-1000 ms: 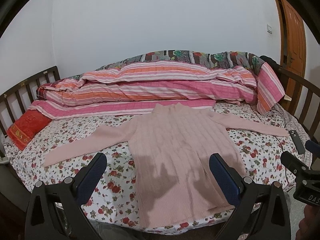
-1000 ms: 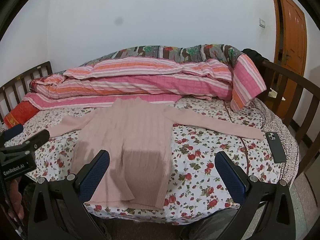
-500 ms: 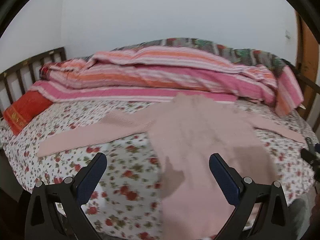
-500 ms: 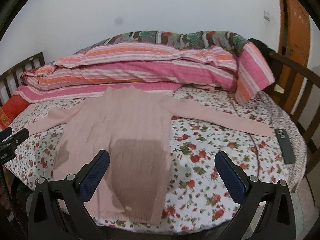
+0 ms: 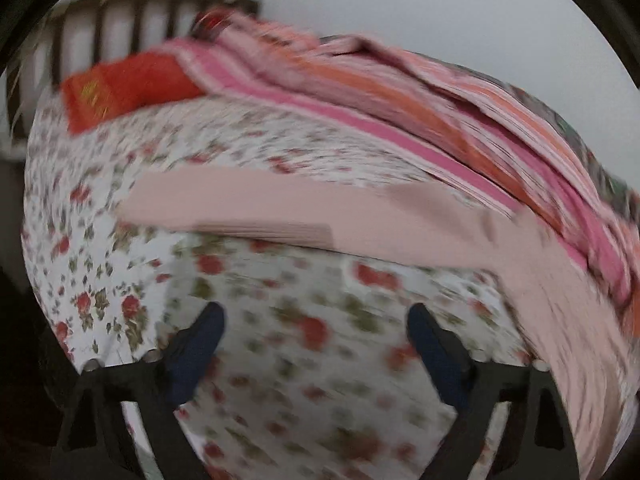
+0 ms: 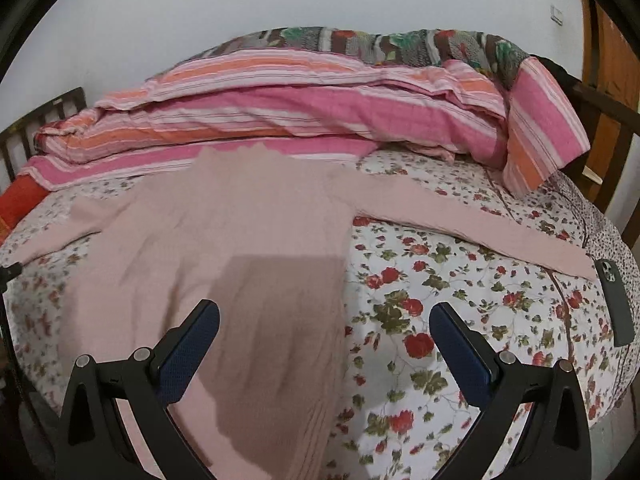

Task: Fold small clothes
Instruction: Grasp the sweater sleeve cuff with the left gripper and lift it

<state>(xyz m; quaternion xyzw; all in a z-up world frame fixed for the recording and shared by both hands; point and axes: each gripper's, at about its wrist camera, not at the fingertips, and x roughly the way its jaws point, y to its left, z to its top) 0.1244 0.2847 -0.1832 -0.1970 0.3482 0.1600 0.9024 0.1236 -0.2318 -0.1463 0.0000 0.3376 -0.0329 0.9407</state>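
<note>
Sweater spread flat on the bed

The sweater (image 6: 224, 240) lies on the bed (image 6: 440, 300), folded quilt (image 6: 300, 112) behind it, phone (image 6: 614, 304) just beyond its right sleeve, pillow (image 5: 124, 88) far left.

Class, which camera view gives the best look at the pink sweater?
The right wrist view: the pink sweater lies sharp there, body and right sleeve spread flat on the bed. The left wrist view is blurred, showing mainly one sleeve and the body's edge.

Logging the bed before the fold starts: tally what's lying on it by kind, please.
Pink sweater: 1
Striped quilt: 1
Red cushion: 1
Phone: 1
Total: 4, all on the floral sheet.
</note>
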